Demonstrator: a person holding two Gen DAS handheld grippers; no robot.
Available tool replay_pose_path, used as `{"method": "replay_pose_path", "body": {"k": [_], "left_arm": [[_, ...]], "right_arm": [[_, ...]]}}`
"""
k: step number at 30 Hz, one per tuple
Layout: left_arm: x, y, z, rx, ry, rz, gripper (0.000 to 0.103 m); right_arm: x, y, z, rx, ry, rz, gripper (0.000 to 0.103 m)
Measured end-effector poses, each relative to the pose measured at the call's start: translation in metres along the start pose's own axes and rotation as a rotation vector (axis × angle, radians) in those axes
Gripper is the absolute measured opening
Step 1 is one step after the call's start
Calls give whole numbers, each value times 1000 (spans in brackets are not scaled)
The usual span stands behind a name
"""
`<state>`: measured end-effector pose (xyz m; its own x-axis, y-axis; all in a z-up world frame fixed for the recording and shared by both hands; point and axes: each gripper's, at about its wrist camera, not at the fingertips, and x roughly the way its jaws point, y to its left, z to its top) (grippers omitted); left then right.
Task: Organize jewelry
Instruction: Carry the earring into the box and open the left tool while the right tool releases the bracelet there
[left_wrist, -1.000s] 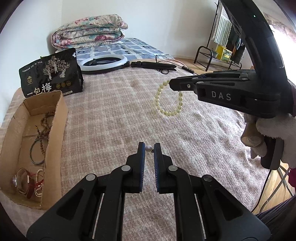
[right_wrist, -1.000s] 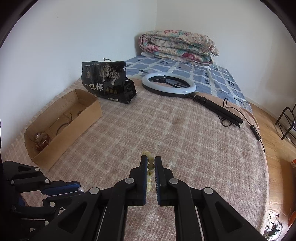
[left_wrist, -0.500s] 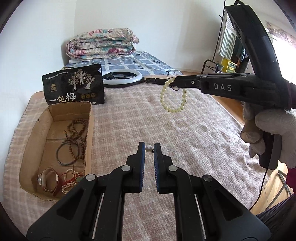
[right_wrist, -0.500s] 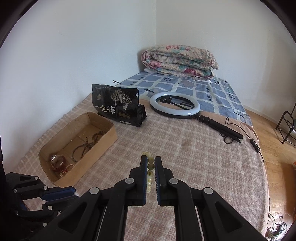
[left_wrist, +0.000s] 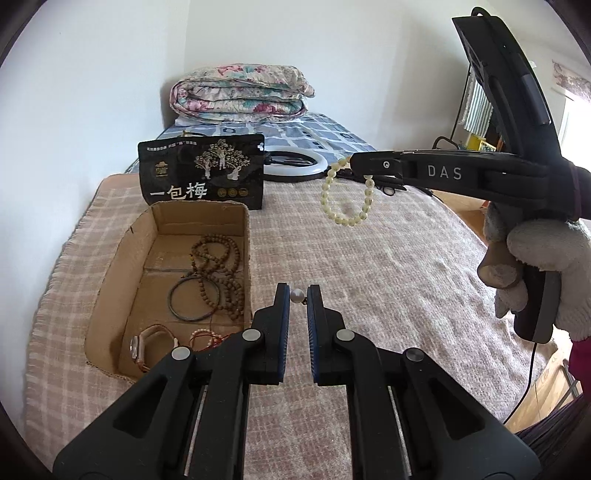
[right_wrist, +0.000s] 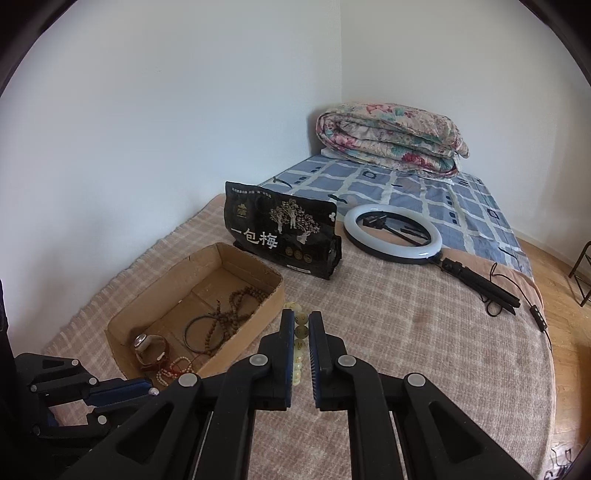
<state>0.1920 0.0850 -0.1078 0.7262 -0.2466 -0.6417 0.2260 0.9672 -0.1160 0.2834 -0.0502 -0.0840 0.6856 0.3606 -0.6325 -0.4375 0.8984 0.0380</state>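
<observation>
Bed (right_wrist: 424, 332), plaid blanket: cardboard box (right_wrist: 255, 314), black pouch (right_wrist: 280, 236), ring light (right_wrist: 393, 236), folded quilt (right_wrist: 388, 136).

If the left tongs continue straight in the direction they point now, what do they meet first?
Probably the plaid blanket, just right of the cardboard box. The left tongs, shut on a small pearl piece, point downward past the box's right wall. Depth is unclear, so they might graze that wall.
</observation>
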Motion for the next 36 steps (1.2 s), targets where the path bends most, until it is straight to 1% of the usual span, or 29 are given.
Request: {"method": "replay_pose_path", "body": {"k": [11,19,26,36], "left_arm": [[-5,40,-8,-51,4,73,8],[-9,65,-6,-104,-4,115,8],[-6,81,-7,-135,9,144,8],[-2,94,-9,-156,26,166,8]], "right_arm": [[29,41,18,-29,-4,66,5],[49,66,26,-47,2,115,5],[67,84,30,-63,17,150,5],[93,103,32,-71,51,188,5]]}}
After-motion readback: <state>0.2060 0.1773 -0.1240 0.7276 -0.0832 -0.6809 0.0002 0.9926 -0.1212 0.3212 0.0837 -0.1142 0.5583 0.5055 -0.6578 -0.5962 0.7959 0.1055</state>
